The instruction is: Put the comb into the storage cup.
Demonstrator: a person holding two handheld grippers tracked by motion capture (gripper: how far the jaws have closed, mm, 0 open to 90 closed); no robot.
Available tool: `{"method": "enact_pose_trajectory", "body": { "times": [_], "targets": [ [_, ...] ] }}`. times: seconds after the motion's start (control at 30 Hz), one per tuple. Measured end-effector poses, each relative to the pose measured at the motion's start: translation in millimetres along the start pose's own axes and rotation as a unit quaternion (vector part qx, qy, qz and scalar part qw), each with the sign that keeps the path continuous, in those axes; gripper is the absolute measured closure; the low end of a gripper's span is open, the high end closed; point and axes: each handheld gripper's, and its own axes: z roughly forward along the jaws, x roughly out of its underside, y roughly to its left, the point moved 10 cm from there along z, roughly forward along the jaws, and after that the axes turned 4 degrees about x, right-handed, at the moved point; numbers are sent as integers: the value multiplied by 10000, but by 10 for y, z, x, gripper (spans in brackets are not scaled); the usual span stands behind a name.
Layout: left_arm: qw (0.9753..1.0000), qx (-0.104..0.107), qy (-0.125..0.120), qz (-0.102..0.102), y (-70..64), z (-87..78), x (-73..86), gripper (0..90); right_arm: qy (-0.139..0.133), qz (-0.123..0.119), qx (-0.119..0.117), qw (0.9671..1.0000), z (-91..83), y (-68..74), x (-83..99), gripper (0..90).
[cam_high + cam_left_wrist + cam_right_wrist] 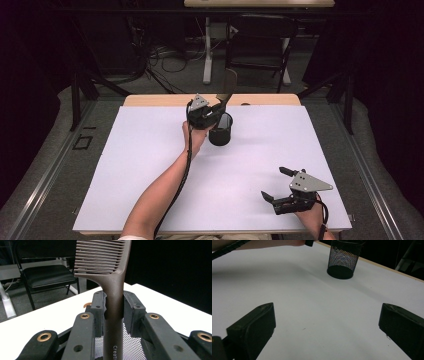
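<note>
A brown comb [110, 277] stands upright between the jaws of my left gripper [113, 306], which is shut on its handle. The comb's teeth point up and its handle end reaches down over a black mesh cup [130, 342]. From above, the left gripper [215, 111] hovers at the cup [221, 131] near the table's far edge, with the comb [228, 89] sticking up behind it. My right gripper [276, 184] rests open near the front right of the table, nothing between its jaws. The right gripper view has the mesh cup [343, 260] far ahead.
A white sheet [150, 170] covers the wooden table. A black folding chair [260, 45] and a white desk leg [207, 50] stand on the floor beyond the table. The person's left forearm [160, 195] crosses the sheet's middle.
</note>
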Motion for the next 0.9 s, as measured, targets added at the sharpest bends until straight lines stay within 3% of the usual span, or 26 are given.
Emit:
{"method": "enact_pose_trajectory", "body": {
  "times": [0.57, 0.7, 0.73, 0.9],
  "targets": [
    [9996, 49, 254, 137, -31, 33, 70, 721, 18, 2, -8, 10000, 0, 4, 2, 5],
    [9990, -71, 353, 251, -30, 39, 82, 721, 28, 11, -14, 10000, 2, 7, 4, 5],
    [9989, -1, 381, 261, -43, 39, 85, 721, 31, 6, -10, 10000, 2, 6, 5, 5],
    [9976, -81, 564, 394, -49, 43, 121, 691, 29, 4, -9, 10000, 3, 5, 4, 5]
  ]
}}
